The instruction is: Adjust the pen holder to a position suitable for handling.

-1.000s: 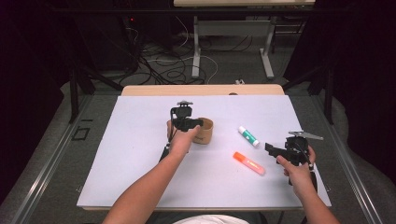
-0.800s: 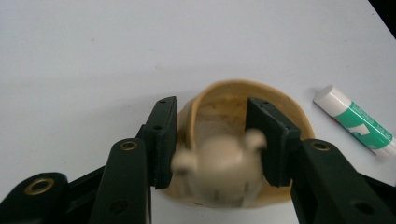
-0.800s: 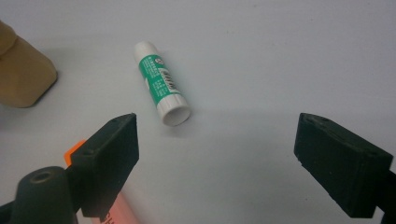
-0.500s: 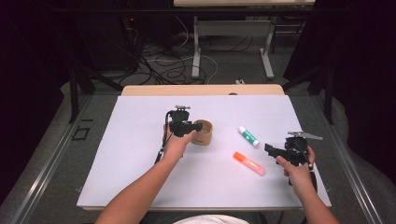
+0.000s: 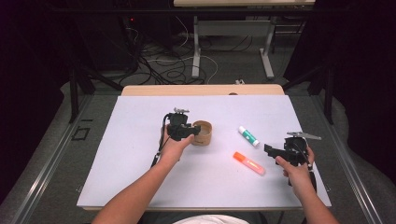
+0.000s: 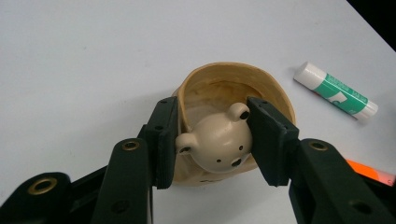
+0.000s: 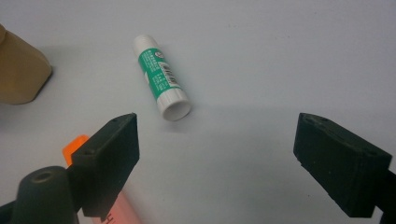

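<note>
A tan cup (image 5: 204,132) with a cream bear head (image 6: 218,142) on its side stands on the white table near the middle. My left gripper (image 5: 186,132) (image 6: 212,126) is shut on the bear head, one pad on each side; its jaws have just been closing on it. To the right lie a green-and-white glue stick (image 5: 248,136) (image 7: 161,77) and an orange highlighter (image 5: 249,163) (image 7: 76,143). My right gripper (image 5: 270,150) (image 7: 219,140) hovers at the right, open, with nothing between its pads, pointing toward the glue stick.
The white table sheet (image 5: 130,154) has bare room on its left half and along the front. The cup's tan wall (image 7: 18,70) sits at the left edge of the right gripper view. Cables and table legs lie on the floor beyond the far edge.
My left hand and gripper have shifted slightly left and toward the near edge, staying at the cup, which sits in about the same spot. The right hand has not moved.
</note>
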### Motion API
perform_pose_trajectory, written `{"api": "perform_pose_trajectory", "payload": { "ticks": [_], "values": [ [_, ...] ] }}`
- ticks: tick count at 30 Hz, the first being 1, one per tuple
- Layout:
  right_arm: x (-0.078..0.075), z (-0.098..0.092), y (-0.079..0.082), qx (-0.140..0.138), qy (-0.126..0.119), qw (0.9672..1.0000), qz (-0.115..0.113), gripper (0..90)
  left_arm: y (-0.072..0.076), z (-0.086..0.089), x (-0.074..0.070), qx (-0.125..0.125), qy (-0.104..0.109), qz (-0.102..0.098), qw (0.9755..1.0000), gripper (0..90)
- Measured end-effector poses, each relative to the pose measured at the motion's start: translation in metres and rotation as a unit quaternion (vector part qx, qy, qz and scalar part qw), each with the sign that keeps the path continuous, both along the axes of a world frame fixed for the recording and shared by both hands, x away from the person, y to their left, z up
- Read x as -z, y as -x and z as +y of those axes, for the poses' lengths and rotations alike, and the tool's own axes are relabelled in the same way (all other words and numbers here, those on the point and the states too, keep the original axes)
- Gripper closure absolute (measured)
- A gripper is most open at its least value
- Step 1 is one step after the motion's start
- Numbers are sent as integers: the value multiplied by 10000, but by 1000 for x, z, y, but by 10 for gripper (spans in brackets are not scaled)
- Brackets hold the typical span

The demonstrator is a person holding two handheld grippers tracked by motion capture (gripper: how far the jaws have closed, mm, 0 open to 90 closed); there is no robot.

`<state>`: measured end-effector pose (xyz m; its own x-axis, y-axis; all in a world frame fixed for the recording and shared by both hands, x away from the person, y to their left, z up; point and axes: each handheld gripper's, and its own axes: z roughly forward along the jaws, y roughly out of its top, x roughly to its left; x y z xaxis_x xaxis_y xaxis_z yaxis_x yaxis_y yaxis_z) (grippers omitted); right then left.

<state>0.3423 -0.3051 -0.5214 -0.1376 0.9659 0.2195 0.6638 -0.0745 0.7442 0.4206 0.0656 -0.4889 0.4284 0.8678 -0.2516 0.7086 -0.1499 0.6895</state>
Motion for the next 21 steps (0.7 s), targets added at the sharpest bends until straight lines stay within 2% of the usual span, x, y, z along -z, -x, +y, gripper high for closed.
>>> {"api": "perform_pose_trajectory", "payload": {
  "ticks": [5,8,15,21],
  "values": [
    [0,0,0,-13,-3,10000,6,139,3,-2,-1,-262,-16,146,9995,559],
    [0,0,0,-22,2,10000,6,139,3,-3,-1,-313,-18,158,9994,559],
    [0,1,0,-15,-19,10000,17,139,1,-3,-1,-390,34,150,9991,558],
    [0,2,0,-20,-24,10000,6,139,1,0,-2,-312,65,182,9993,548]
  ]
}}
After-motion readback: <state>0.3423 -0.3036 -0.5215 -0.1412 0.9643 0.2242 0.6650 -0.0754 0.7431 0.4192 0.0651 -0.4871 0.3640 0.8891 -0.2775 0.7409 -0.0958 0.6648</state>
